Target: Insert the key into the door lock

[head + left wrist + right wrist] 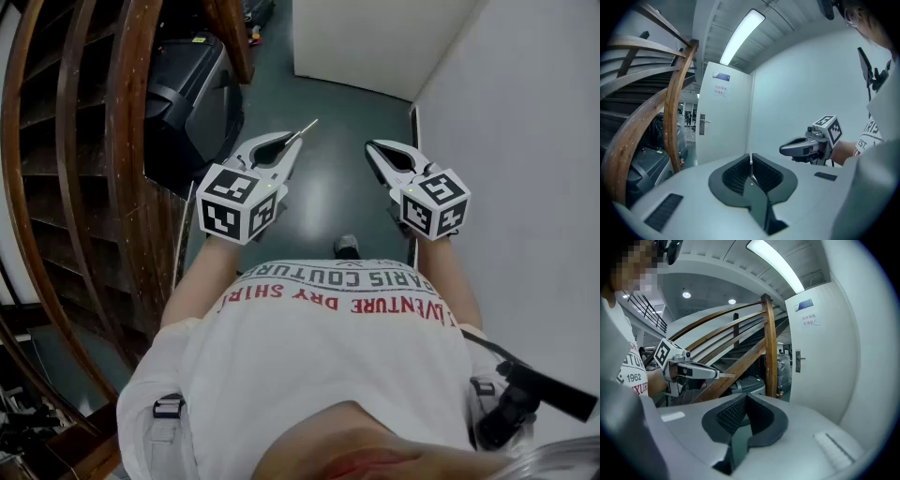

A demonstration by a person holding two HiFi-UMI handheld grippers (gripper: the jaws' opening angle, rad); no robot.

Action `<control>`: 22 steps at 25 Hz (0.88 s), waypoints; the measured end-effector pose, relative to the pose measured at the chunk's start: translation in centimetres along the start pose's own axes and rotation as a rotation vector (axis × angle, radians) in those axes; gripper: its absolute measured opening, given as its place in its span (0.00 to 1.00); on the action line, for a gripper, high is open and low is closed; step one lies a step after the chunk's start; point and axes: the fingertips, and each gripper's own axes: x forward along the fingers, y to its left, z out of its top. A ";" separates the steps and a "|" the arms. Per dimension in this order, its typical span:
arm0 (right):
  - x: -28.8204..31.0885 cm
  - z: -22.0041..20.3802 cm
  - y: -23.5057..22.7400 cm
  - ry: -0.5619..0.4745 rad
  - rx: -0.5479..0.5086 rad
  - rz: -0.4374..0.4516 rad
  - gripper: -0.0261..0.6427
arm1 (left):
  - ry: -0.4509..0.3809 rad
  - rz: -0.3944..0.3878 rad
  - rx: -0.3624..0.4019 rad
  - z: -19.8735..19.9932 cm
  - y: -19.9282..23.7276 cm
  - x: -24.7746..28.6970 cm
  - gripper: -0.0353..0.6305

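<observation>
My left gripper (292, 142) is shut on a thin metal key (307, 127), whose blade sticks out past the tips. In the left gripper view the key (750, 165) stands as a narrow strip between the closed pads. My right gripper (371, 148) is shut and holds nothing, level with the left one and a short way to its right. The white door (724, 122) stands some distance ahead, with its handle and lock plate (702, 124) on its left edge. In the right gripper view the lock plate (797, 361) also shows, and the left gripper (715, 375) is at the left with the key.
A curved wooden stair railing (122, 141) runs along the left, with its post (770, 348) near the door. A black machine (187, 84) sits under it. A white wall (525, 112) runs close on the right. Dark floor (328, 103) leads to the door.
</observation>
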 end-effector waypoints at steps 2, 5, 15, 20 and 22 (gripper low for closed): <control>0.0 0.2 0.1 -0.001 -0.001 -0.002 0.04 | 0.000 -0.001 0.001 0.1 0.1 -0.1 0.09; 0.0 0.3 0.2 0.000 -0.004 -0.006 0.04 | 0.000 -0.002 -0.001 0.2 0.2 -0.2 0.09; 0.2 0.7 0.8 -0.012 -0.004 -0.002 0.04 | 0.000 -0.017 -0.007 0.3 0.1 -0.4 0.09; -0.2 1.4 1.2 -0.024 0.005 -0.004 0.04 | -0.014 -0.029 -0.004 0.8 -0.2 -1.0 0.09; 0.1 1.7 1.3 -0.023 -0.003 -0.005 0.04 | -0.022 -0.029 -0.004 1.0 0.3 -1.2 0.09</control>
